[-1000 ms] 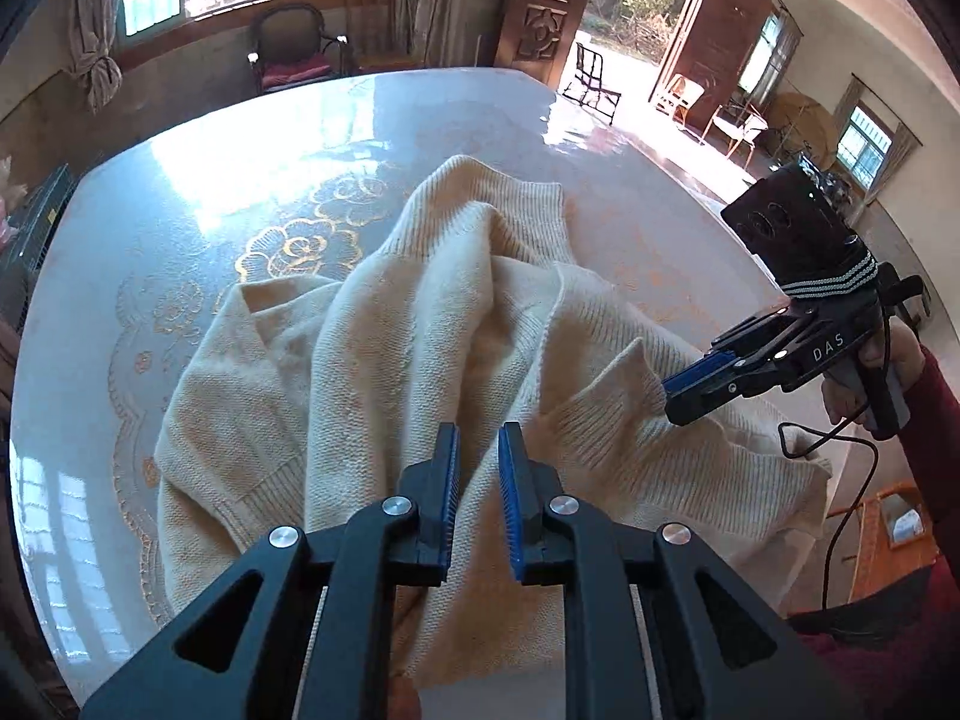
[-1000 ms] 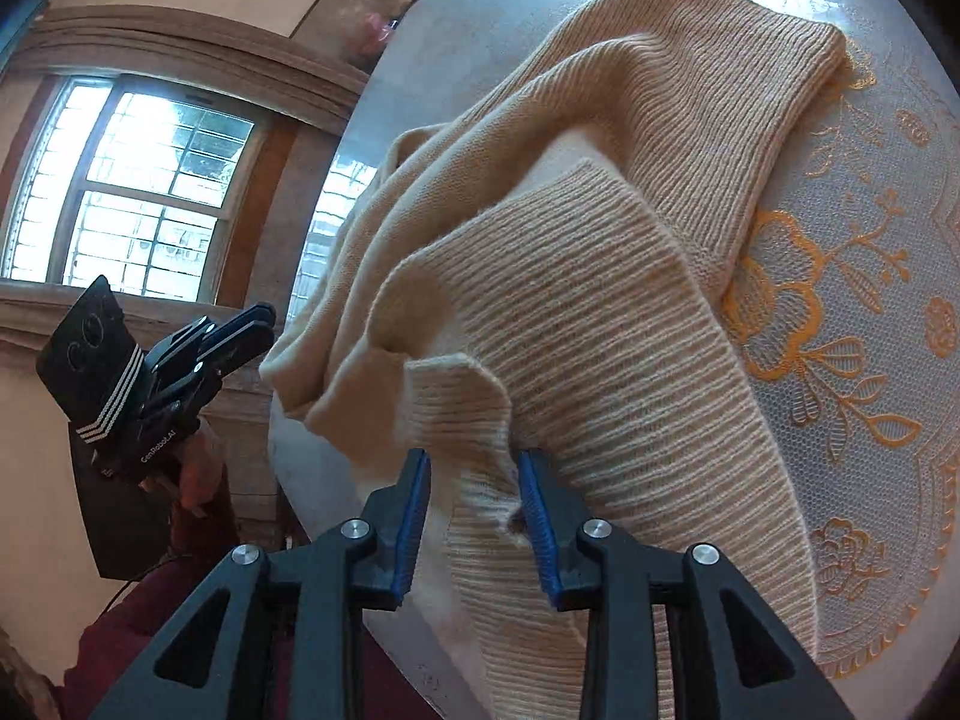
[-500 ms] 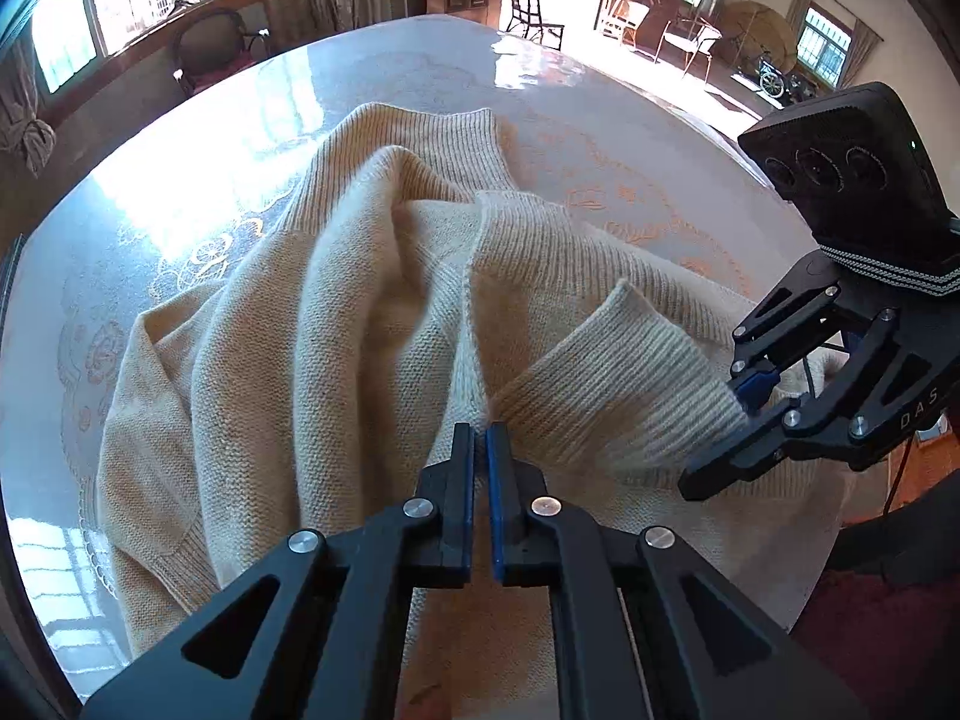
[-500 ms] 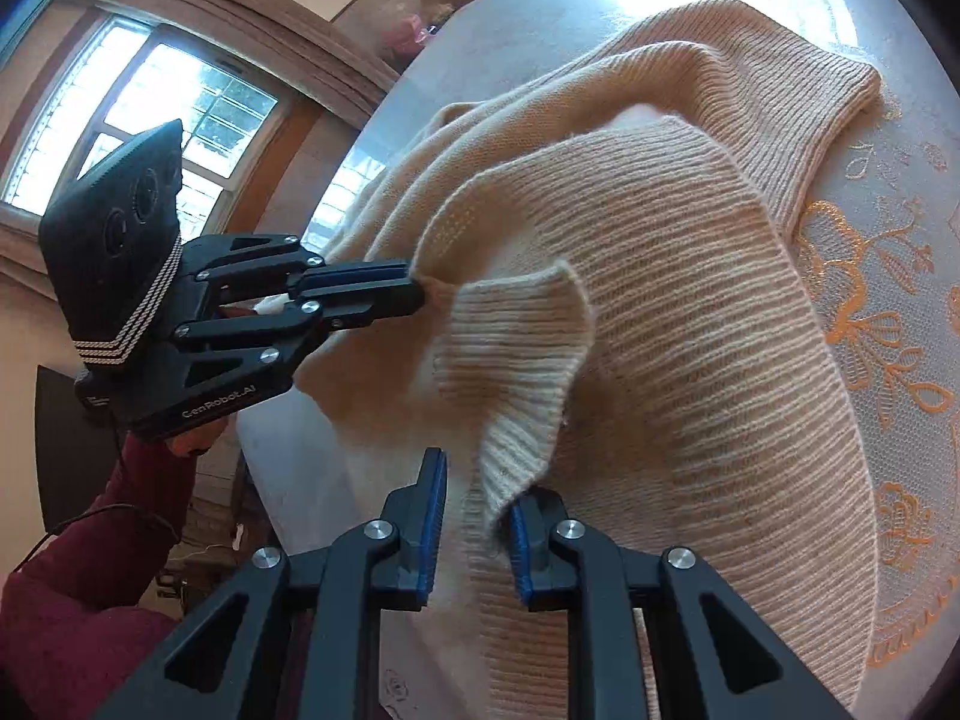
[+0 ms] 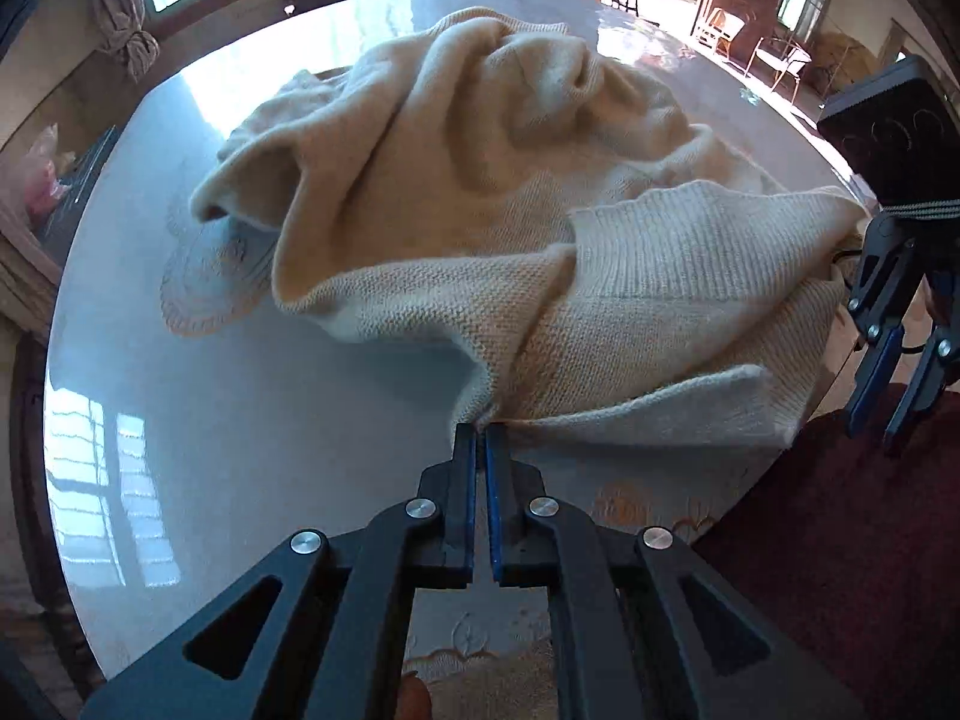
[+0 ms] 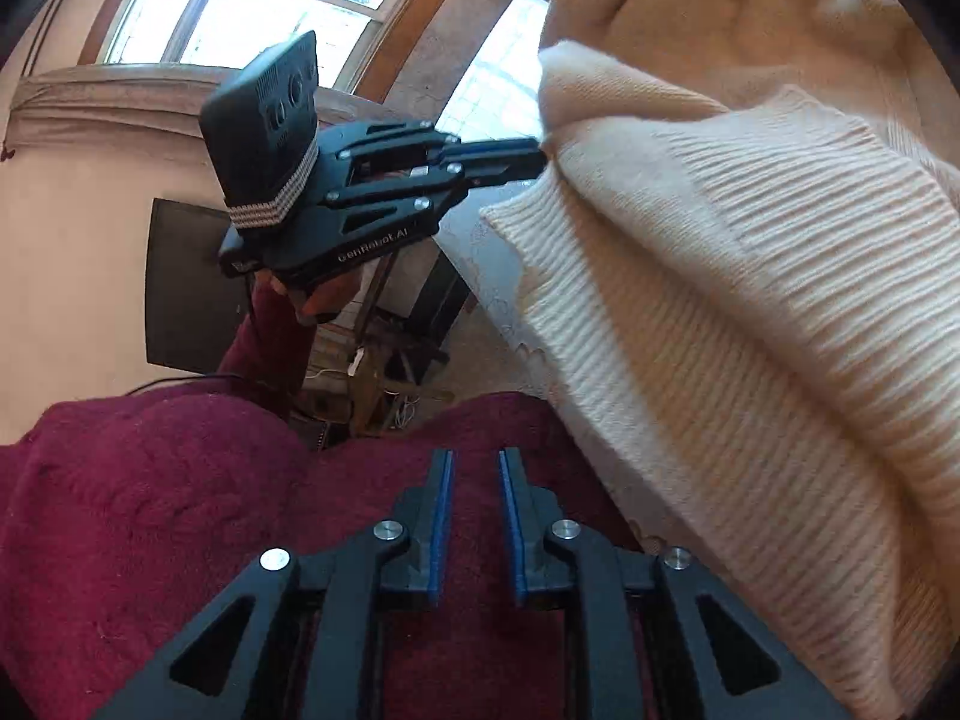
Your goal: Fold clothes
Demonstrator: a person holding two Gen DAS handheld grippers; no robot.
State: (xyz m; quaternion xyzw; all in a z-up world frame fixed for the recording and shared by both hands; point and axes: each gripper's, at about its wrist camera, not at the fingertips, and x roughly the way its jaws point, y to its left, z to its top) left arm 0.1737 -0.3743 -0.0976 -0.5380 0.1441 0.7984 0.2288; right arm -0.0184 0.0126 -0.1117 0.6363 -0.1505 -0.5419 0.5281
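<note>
Cream sweater lay heaped on the round table in the left wrist view, its near edge pinched in the closed left gripper. In the right wrist view, the right gripper hung over a maroon sleeve, jaws parting, nothing between them, sweater beside it.

A cream knit sweater lies crumpled in loose folds on the round table, bunched high toward the far edge, its ribbed hem spread along the near right edge and partly hanging over it
</note>
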